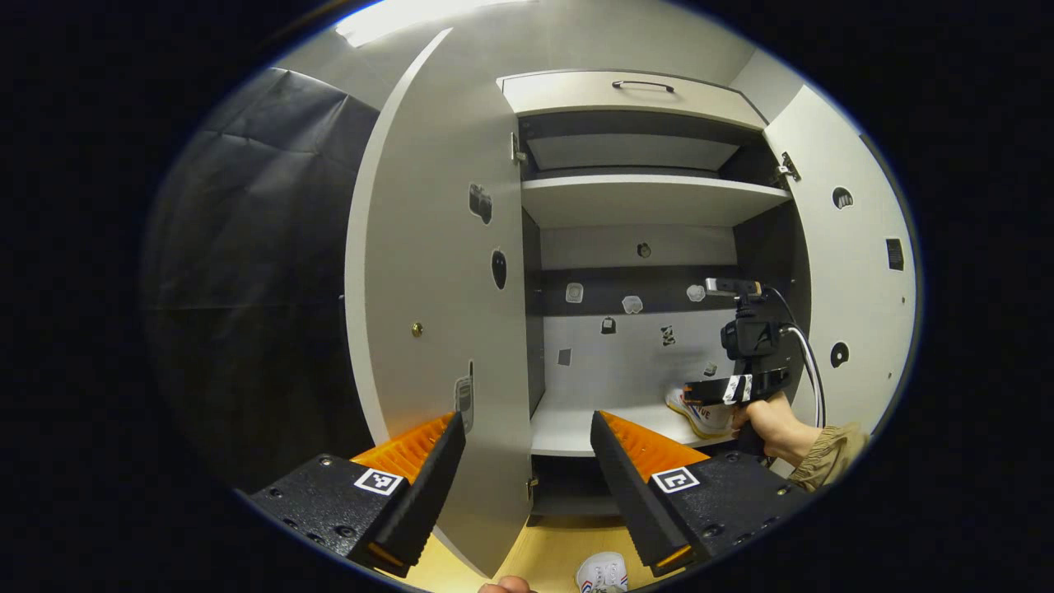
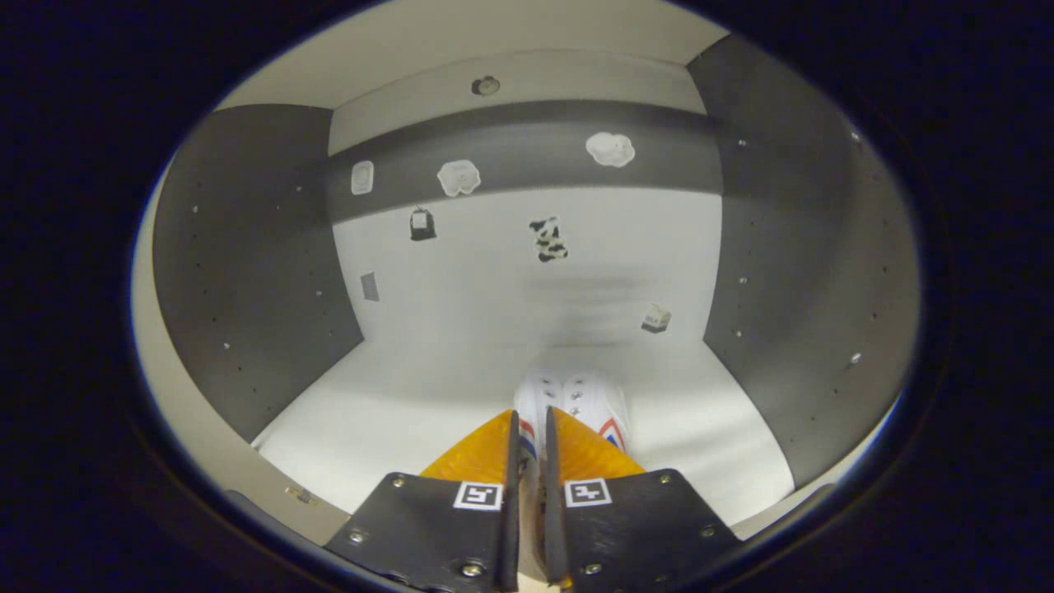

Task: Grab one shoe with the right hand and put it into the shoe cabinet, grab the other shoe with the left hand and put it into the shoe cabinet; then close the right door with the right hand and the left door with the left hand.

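A: Right tongs clamped on shoe, over the cabinet shelf?
B: Yes. Set the sole flat, well in, then release. Left tongs gape empty; second shoe on the floor.
A: Materials?
B: Smooth matte boards, white lace-up canvas-looking shoe, ribbed pads.
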A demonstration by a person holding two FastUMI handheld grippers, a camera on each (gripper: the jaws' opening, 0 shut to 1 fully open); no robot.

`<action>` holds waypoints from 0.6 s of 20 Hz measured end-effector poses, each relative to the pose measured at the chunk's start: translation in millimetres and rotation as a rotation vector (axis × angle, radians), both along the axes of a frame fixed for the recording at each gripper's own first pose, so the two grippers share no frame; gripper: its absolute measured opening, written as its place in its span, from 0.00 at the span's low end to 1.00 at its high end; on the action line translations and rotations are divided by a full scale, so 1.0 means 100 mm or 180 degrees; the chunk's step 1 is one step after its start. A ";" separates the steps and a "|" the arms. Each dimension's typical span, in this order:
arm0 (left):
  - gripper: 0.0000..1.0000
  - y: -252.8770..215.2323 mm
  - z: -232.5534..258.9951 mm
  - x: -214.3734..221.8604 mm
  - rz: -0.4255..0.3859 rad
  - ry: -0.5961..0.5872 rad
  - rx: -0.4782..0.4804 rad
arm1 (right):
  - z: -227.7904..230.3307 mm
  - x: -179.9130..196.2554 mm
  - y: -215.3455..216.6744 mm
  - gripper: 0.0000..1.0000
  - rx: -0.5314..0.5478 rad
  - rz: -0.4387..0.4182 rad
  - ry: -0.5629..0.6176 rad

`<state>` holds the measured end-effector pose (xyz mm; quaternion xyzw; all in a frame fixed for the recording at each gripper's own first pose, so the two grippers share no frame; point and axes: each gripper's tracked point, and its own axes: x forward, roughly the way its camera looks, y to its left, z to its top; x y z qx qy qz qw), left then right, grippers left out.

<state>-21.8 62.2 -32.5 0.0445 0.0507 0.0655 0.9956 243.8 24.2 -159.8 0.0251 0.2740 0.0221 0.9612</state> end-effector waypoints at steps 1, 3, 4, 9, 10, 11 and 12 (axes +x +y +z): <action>0.94 0.00 0.01 0.00 0.0006 -0.0012 -0.0001 | 0.11 -0.05 0.01 0.13 0.0019 0.0017 -0.0060; 0.94 0.00 0.03 -0.02 0.0005 -0.0035 -0.0019 | 0.32 -0.23 0.05 0.13 0.0062 0.0071 -0.0144; 0.94 0.00 0.04 -0.04 -0.0001 -0.0048 -0.0034 | 0.43 -0.32 0.06 0.13 0.0060 0.0103 -0.0198; 0.94 -0.05 0.05 -0.26 -0.0040 -0.0065 -0.0068 | 0.68 -1.04 0.32 0.13 0.0154 0.0348 -0.0302; 0.94 -0.05 0.06 -0.28 -0.0041 -0.0078 -0.0065 | 0.63 -1.21 0.39 0.13 0.0200 0.0393 -0.0266; 0.94 -0.06 0.07 -0.31 -0.0039 -0.0088 -0.0062 | 0.56 -1.37 0.46 0.13 0.0242 0.0425 -0.0206; 0.94 -0.05 0.09 -0.35 -0.0035 -0.0100 -0.0060 | 0.46 -1.55 0.53 0.13 0.0283 0.0463 -0.0130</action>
